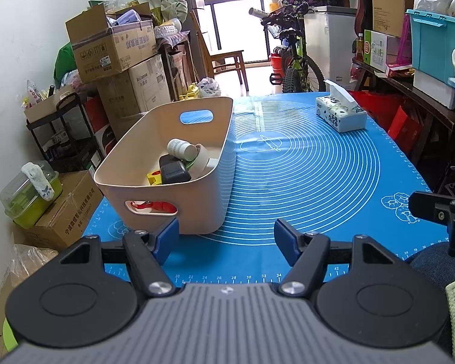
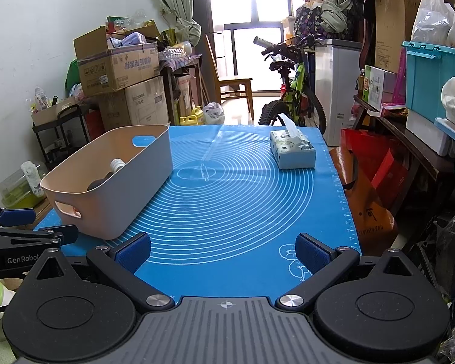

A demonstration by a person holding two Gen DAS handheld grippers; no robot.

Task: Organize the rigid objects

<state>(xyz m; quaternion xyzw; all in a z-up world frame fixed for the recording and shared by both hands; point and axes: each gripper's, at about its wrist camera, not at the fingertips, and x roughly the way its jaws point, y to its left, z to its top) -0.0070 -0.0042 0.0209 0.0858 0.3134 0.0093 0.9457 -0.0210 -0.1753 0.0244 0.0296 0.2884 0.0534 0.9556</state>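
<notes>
Both grippers hover low over near edge of the blue mat [image 1: 303,176]. Left gripper [image 1: 226,238]: jaws spread, nothing btwn pads. Right gripper [image 2: 223,251]: jaws spread too, empty.

Task items: all that I can see sit inside the beige bin [image 1: 224,182], on left side of mat. In it: white bottle [image 1: 182,148] lying on its side on top, black blocky item [image 1: 175,173] below it, yellow piece [image 1: 153,178] at near-left, something red [image 1: 154,205] showing thru near handle slot. No loose rigid items on open mat in either view, so judging sort as done or nearly so (tissue box [image 2: 292,150] at far right is soft-ish, prob. not a target).

Step in hand, as judged: check for leftovers. To do well: keep both jaws wide, hold clear of bin rim; if an item needs reseating, come down from above, not thru the side wall.

Edges/room: bin's near wall is just beside left gripper's left pad, so bump risk there. Centre and right of mat open, plenty of room to sweep. Mat's right edge drops off to bags below; far edge meets a bicycle [image 2: 291,91]. Left of table: cartons [image 1: 115,45], close.
</notes>
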